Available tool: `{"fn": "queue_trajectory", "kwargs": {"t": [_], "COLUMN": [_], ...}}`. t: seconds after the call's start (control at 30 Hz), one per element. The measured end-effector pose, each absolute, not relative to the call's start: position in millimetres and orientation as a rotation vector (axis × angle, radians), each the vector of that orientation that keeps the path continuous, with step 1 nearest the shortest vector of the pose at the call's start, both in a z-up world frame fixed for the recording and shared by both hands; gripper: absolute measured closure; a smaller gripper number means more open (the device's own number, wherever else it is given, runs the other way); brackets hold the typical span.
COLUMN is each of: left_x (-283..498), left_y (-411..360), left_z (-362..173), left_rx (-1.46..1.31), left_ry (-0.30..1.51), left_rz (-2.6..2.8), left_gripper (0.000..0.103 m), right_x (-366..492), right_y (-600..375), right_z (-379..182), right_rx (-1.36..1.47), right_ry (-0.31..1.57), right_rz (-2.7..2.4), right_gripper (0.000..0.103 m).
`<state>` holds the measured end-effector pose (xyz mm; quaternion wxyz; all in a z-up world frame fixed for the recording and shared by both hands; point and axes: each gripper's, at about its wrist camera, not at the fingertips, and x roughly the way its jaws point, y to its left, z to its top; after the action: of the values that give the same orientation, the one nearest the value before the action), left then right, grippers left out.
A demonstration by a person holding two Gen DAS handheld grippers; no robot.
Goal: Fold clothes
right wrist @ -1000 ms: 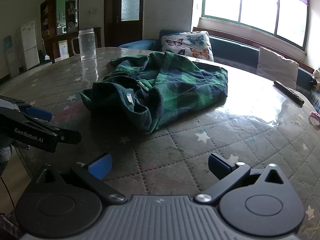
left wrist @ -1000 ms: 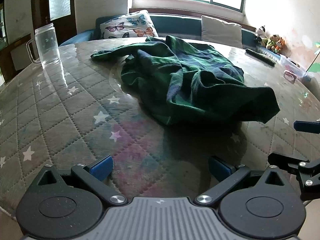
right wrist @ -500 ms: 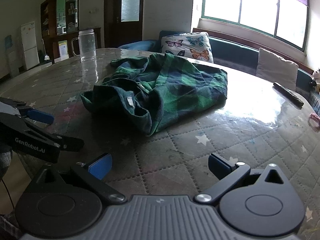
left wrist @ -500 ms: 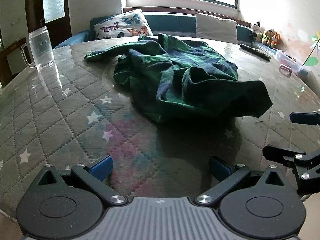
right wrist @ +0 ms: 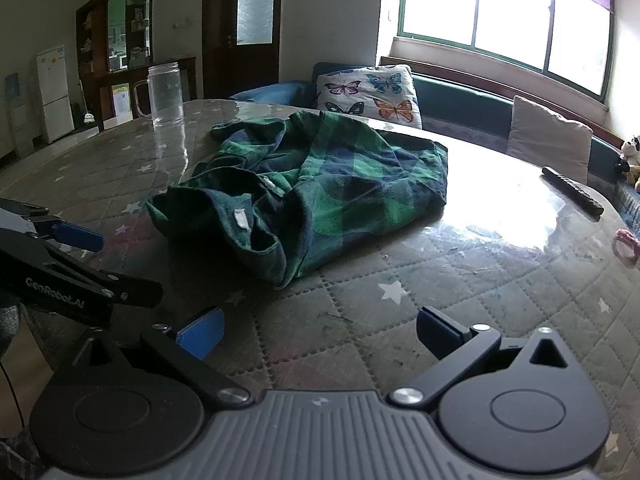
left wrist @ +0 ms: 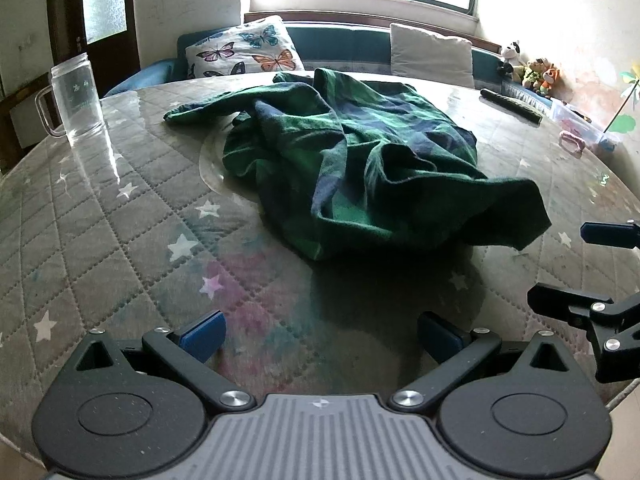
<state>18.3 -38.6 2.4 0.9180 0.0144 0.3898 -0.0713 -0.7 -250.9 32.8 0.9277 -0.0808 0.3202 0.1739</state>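
A crumpled green-and-navy plaid shirt (left wrist: pixel 352 160) is seen lying in a loose heap near the middle of the tabletop (left wrist: pixel 100 240), which is covered with a quilted, star-printed cloth under a glossy clear sheet. One sleeve is stretched out toward the far left of the heap, and in the right wrist view the collar opening with a small white label is turned toward the camera. The left gripper (left wrist: pixel 320 330) is held above the near edge of the tabletop with its blue-padded fingers (left wrist: pixel 202 334) spread wide apart and nothing between them; the shirt lies well ahead of it, untouched. The right gripper (right wrist: pixel 318 330) is likewise held over the near part of the tabletop, its jaws spread wide and empty, with the nearest fold of the shirt lying ahead and slightly left of it, apart from the fingers. Each gripper is partly seen in the other's view: the right one at the right edge of the left wrist view, the left one at the left edge of the right wrist view. A clear glass jar with a handle (left wrist: pixel 76 100) is stood at the far left of the tabletop, well apart from the shirt. A dark remote control (right wrist: pixel 572 192) is laid near the far right edge. A butterfly-print cushion (left wrist: pixel 246 52) is propped on the bench beyond the tabletop, under the window.
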Motion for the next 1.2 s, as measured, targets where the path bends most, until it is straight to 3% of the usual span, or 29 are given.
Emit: {"fn": "queue_trajectory", "kwargs": {"t": [0.67, 1.2], "left_x": [55.3, 135.0], "left_y": [-0.5, -17.1], "left_z": [55.6, 49.8], "left_rx": [-0.034, -0.046], "left_ry": [0.699, 0.733], "left_rz": [-0.064, -0.114], "left_gripper": [0.0, 0.0], "right_x": [39.0, 202.5], "right_y": [-281.4, -234.4], "right_z": [79.3, 92.5], "right_rx": [-0.15, -0.113], "right_ry": [0.6, 0.648], "right_rz": [0.295, 0.418], "right_gripper": [0.0, 0.021]}}
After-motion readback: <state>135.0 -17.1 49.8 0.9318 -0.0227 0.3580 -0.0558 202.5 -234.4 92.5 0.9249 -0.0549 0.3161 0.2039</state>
